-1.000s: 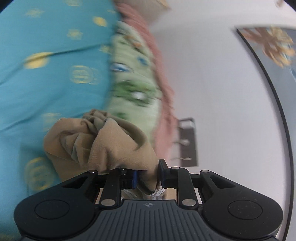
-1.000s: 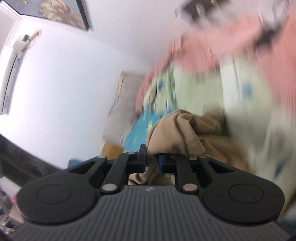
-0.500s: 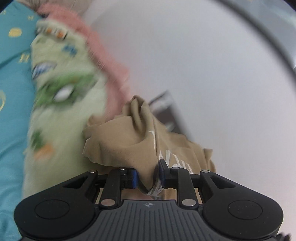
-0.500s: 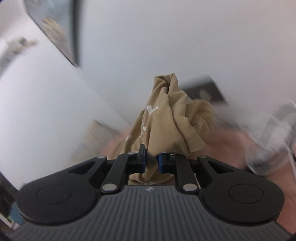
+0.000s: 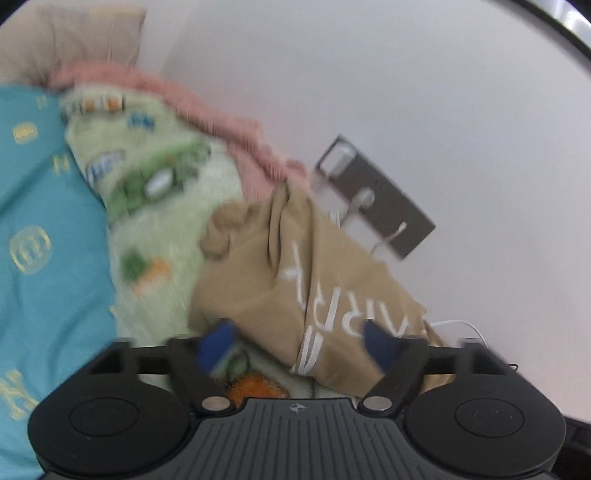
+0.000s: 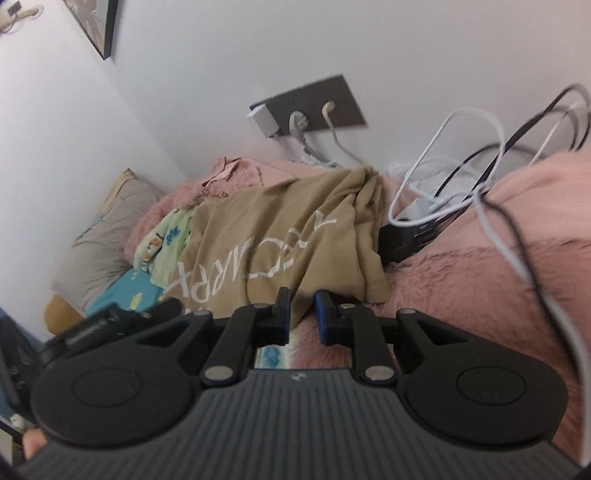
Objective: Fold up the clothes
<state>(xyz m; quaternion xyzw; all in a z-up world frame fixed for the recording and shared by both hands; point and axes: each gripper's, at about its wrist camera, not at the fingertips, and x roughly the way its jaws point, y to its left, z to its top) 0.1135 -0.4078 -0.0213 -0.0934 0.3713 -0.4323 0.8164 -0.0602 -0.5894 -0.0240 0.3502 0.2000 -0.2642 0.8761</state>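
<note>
The tan T-shirt (image 6: 280,240) with white lettering lies crumpled in the middle of the right wrist frame, draped over a pink fluffy blanket (image 6: 480,280) and a pale green printed blanket (image 6: 166,240). The right gripper (image 6: 302,314) sits at lower centre with its jaws a narrow gap apart; the shirt's hem lies just behind them, and whether any cloth is pinched cannot be told. In the left wrist frame the left gripper (image 5: 300,345) is spread wide, released, its blue-tipped fingers (image 5: 216,345) on either side of the T-shirt (image 5: 295,280) without closing on it.

The bed carries a teal sheet with gold motifs (image 5: 48,221) along the left of that frame and a beige pillow (image 6: 99,251) at the left of the right wrist frame. On the white wall (image 6: 258,48) at upper centre is a dark grey socket plate (image 6: 310,107) holding a white adapter and plugs. White and black cables (image 6: 472,173) loop at the right. A dark picture frame (image 6: 98,26) hangs at upper left.
</note>
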